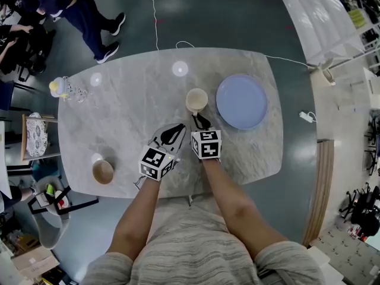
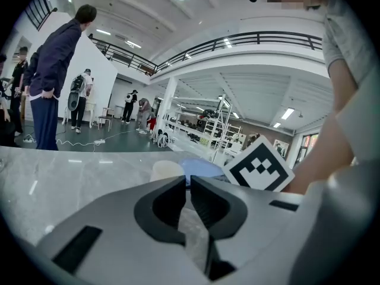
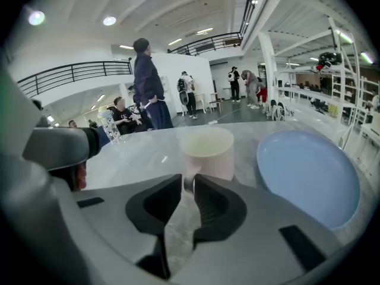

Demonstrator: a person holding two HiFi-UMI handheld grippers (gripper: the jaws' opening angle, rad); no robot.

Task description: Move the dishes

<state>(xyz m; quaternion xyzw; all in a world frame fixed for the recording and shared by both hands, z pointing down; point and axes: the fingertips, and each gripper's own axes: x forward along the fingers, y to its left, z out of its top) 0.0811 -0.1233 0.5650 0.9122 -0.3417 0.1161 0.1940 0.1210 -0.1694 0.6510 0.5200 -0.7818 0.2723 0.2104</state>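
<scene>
The right gripper point(image 3: 189, 180) is closed on the handle of the cream mug point(image 3: 207, 152): the handle fills the narrow gap between the jaw tips, which sit against it on both sides as far as the right gripper view shows. The mug stands upright on the grey marble table point(image 1: 130, 123), near the middle of it, with its handle turned towards the person and its opening showing a pale inside. Just to its right, close by but not touching, lies a pale blue plate point(image 1: 241, 101), flat on the table. The left gripper point(image 2: 187, 181) hovers just beside the right one, its jaws drawn almost together with only a sliver between the tips and nothing but table surface seen through it. The only print that can be made out is the black-and-white square pattern on the marker cube point(image 1: 206, 144) of each gripper; it carries no letters. A small brown bowl point(image 1: 103, 171) sits near the table's near left edge, well apart from the mug, and a clear glass jar point(image 1: 72, 90) stands at the far left edge; any label on it is too small to read
</scene>
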